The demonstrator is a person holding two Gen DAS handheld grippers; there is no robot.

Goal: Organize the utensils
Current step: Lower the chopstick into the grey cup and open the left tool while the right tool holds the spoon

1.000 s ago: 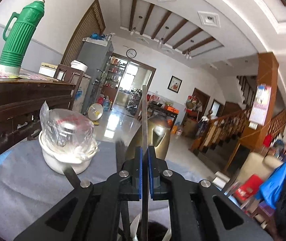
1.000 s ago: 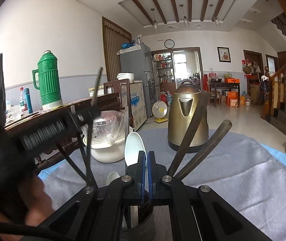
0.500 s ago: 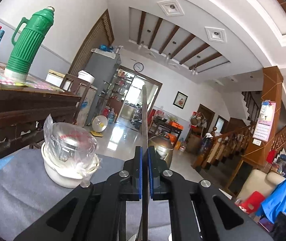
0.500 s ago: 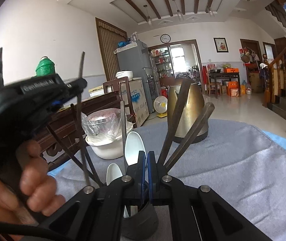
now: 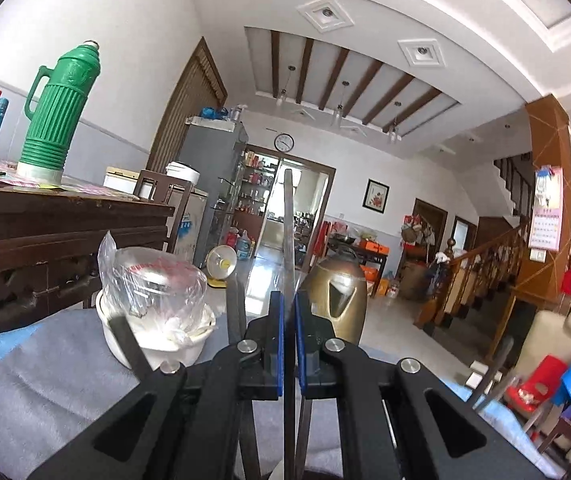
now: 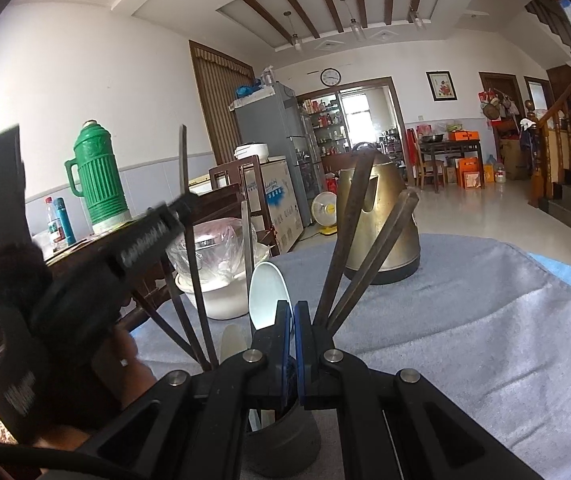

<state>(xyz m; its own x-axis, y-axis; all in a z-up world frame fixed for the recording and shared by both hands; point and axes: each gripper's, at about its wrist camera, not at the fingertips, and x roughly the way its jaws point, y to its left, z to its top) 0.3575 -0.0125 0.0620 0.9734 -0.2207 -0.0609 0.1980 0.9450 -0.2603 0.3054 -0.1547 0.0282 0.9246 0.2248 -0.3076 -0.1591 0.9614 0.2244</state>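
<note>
far left in the right wrist view, my left gripper (image 6: 183,206), clamped on a thin metal chopstick (image 6: 184,160), has sunk toward the dark holder (image 6: 281,436) since a moment ago, so insertion looks near. its side lettering is too blurred to read. centre, my right gripper (image 6: 294,320) is closed on the holder's rim, steadying it.
</note>
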